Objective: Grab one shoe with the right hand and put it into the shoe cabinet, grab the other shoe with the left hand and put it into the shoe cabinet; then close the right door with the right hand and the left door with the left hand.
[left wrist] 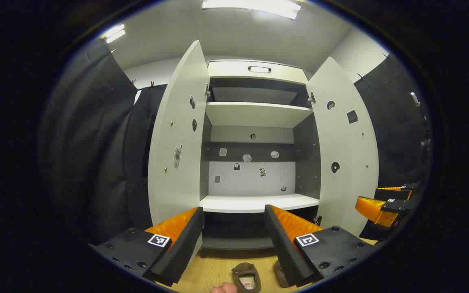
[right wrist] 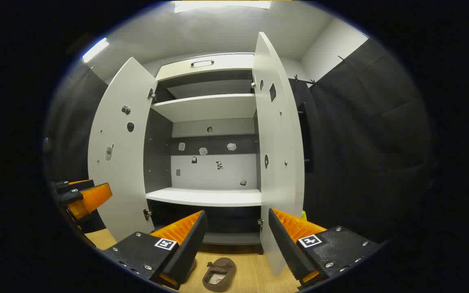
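On the wood floor [right wrist: 255, 268] in front of the shoe cabinet [left wrist: 255, 114], both brown slippers sat untouched: in the right gripper view one slipper [right wrist: 219, 274] lay just ahead of the right gripper [right wrist: 234, 240], between its fingers' line of sight, opening up; in the left gripper view the second slipper [left wrist: 280, 272] was partly hidden behind that gripper's right finger, with the first one beside it. Both tongs were released, jaws spread wide, nothing in either; the left gripper [left wrist: 234, 236] hung at about the same height as the right, both facing the cabinet. Left door [left wrist: 177, 134] and right door [left wrist: 346, 154] stood fully open, the middle shelf [left wrist: 259, 202] bare. Risks as I judged them: the slippers looked soft and low, so a pinch on the upper edge could fold it and let the shoe slip out mid-lift; grabbing the heel rim or the sole side looked safer. The two slippers lay close together, so the right gripper coming down might nudge the neighbour or catch both. The two grippers were near each other side by side, so a clash was possible if both went down at once. The right door's edge stood close to the right gripper's path; a swing toward the shelf could clip it and knock it partly closed. A fingertip [left wrist: 223, 288] showed at the bottom edge of the left gripper view, near the slipper; whose hold it belonged to I couldn't tell.
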The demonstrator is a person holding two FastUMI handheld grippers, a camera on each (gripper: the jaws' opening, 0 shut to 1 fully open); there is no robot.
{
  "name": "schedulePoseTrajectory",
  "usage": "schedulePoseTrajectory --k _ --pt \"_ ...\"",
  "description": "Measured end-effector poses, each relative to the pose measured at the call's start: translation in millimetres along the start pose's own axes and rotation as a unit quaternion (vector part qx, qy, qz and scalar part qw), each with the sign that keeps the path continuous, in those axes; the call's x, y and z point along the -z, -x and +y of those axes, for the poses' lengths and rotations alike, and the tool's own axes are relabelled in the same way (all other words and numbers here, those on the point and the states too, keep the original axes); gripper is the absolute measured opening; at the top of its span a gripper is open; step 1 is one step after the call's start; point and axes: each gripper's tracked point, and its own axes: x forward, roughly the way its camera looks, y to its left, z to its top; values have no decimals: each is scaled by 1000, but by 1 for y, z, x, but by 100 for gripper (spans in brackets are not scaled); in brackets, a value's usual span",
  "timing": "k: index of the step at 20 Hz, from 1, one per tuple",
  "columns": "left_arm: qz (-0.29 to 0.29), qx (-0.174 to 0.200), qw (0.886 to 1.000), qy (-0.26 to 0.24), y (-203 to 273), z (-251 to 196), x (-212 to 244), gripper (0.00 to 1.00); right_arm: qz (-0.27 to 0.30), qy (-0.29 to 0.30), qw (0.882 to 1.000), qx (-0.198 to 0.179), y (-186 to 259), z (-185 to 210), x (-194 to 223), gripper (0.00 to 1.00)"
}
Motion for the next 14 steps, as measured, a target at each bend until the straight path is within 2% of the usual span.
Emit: schedulePoseTrajectory --k 1,4,5,6,11,12,14 --pt "1 1 1000 1 0 -1 1 96 0 -1 1000 1 1 -1 0 93" --pt "0 2 1000 0 -1 -3 1 96 -2 -2 1000 3 0 -2 0 93" --pt "1 2 1000 -3 -2 -3 1 99 -2 0 1000 5 1 -3 0 93" --pt "1 2 1000 -4 -2 -3 1 96 -1 4 1000 8 -1 -3 1 93" --pt "6 -1 1000 -3 -2 -2 6 96 0 -3 1000 2 -1 0 2 93" --pt "7 -1 1000 -1 -2 -3 7 99 -1 -1 1000 4 -2 -1 1 93" --pt "9 -4 1000 2 -4 0 8 96 0 1 1000 6 -3 -2 2 93"
